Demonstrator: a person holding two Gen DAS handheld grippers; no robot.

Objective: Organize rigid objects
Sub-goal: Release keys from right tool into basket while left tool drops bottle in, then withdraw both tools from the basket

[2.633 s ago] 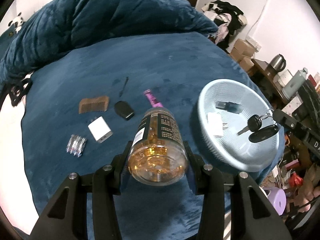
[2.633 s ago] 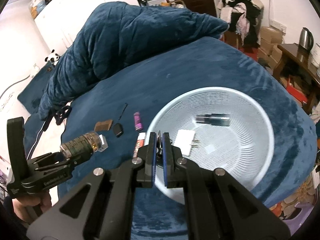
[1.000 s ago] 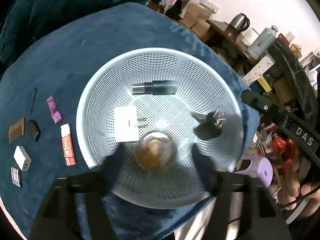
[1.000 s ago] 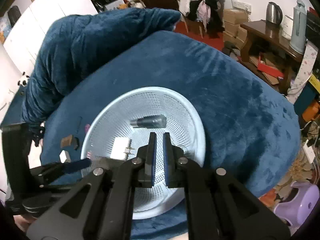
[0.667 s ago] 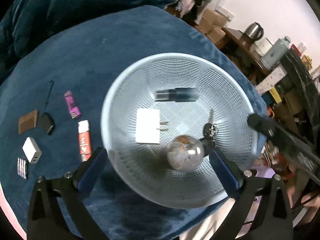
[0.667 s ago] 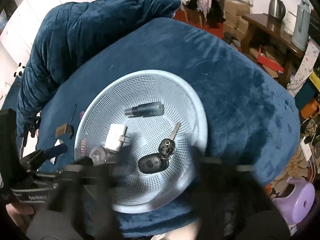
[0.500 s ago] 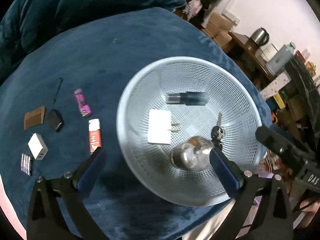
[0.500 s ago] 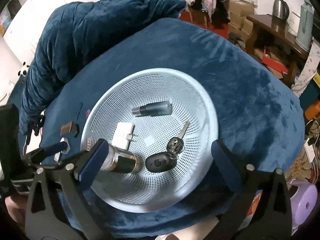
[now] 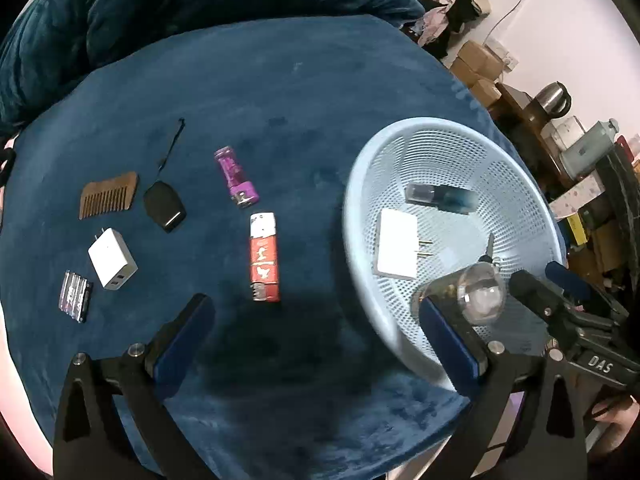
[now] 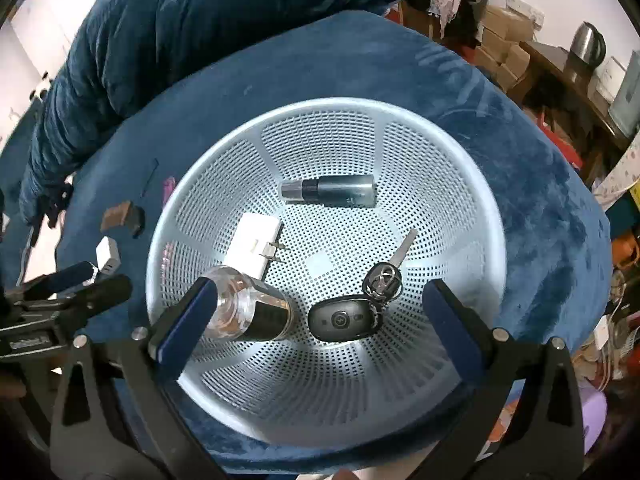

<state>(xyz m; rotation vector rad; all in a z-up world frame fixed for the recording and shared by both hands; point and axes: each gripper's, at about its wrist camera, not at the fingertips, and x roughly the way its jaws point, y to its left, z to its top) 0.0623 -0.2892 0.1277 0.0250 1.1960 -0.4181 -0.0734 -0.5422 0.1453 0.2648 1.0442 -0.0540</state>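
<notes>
A pale blue mesh basket [image 10: 472,168] sits on the blue bed cover; it also shows in the left wrist view [image 9: 360,184]. In it lie a clear bottle [image 10: 252,310], a car key with fob [image 10: 344,322], a white charger [image 10: 254,246] and a dark spray bottle [image 10: 332,191]. My right gripper [image 10: 316,312] is open and empty above the basket. My left gripper [image 9: 316,334] is open and empty over the bed, left of the basket. A red lighter [image 9: 263,256], a purple lighter [image 9: 236,176], a wooden comb [image 9: 107,195], a black fob [image 9: 165,206], a white charger [image 9: 112,258] and a small clear case [image 9: 75,296] lie on the bed.
A blue duvet [image 10: 192,28] is heaped at the back of the bed. Cardboard boxes [image 10: 508,48], a kettle [image 10: 586,46] and clutter stand at the right, past the bed edge. A purple stool [image 10: 592,416] is below right.
The clear bottle left my left gripper and now lies in the basket. The key left my right gripper and lies there too. Both grippers opened. My left gripper swung left over the loose items.
</notes>
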